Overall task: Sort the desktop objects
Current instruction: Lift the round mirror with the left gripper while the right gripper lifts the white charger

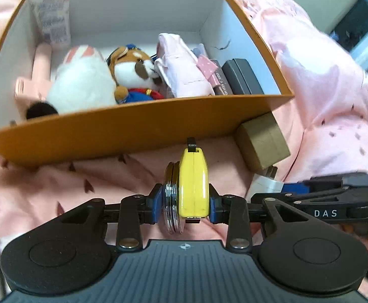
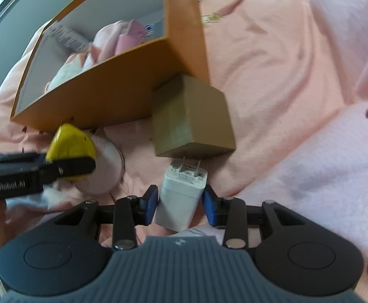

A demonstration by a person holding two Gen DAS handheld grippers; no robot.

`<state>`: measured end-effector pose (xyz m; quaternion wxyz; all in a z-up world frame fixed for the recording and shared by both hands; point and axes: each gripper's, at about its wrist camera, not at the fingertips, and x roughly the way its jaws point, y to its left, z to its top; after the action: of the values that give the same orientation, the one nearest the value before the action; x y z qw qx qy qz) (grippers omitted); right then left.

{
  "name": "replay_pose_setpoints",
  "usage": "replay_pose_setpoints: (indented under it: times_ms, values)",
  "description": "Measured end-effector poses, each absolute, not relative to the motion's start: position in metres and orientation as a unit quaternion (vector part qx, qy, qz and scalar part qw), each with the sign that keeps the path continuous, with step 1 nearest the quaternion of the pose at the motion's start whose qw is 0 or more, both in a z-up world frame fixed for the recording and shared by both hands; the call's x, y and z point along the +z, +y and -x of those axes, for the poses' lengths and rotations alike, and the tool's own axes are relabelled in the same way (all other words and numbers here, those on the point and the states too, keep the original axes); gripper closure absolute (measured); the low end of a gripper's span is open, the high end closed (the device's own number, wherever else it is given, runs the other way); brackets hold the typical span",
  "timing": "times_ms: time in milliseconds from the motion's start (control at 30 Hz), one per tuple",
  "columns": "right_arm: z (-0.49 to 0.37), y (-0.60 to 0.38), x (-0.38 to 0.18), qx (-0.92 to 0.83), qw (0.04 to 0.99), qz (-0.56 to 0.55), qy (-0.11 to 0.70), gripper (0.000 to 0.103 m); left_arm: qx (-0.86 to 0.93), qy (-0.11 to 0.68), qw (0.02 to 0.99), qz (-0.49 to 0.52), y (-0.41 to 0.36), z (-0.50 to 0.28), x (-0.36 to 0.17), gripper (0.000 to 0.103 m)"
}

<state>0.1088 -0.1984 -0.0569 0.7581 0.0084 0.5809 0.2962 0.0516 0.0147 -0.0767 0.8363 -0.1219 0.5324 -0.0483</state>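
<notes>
One tan box (image 2: 191, 116) sits btwn charger (image 2: 181, 197) & orange box (image 2: 123, 88).

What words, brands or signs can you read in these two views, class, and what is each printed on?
"DAS": right gripper, on its side.
"GenRobot.AI": left gripper, on its side, blurred.
"PHOTO CARD": dark booklet in the orange box, partly hidden.
White charger: marks by its prongs too small.
Patterned packet: print too blurred.
</notes>
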Motion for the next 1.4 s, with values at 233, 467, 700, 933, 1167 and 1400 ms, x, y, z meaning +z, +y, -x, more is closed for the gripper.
replay_pose_setpoints:
  times_ms: [233,467,700,933,1167,1400]
  values:
    - [-0.104,-0.196,-0.053,0.300,0.761,0.023,0.575,0.061,-0.041,0.546,0.837,0.024,0.000,-0.053,-0.082,0.050]
    - [-0.104,-0.185,-0.060,0.301,0.761,0.024,0.574,0.061,-0.039,0.555,0.829,0.058,0.018,-0.051,-0.088,0.049]
    - [-0.103,-0.188,-0.058,0.301,0.762,0.020,0.573,0.062,-0.050,0.531,0.836,0.128,0.035,-0.049,-0.081,0.068]
    - [-0.106,-0.187,-0.060,0.299,0.761,0.014,0.576,0.065,-0.032,0.523,0.839,0.145,0.034,-0.049,-0.082,0.070]
    - [-0.094,-0.183,-0.050,0.303,0.768,0.027,0.564,0.066,-0.035,0.530,0.834,0.149,0.037,-0.051,-0.070,0.088]
    - [-0.081,-0.175,-0.029,0.338,0.769,0.021,0.542,0.066,-0.040,0.508,0.849,0.136,0.038,-0.047,-0.044,0.088]
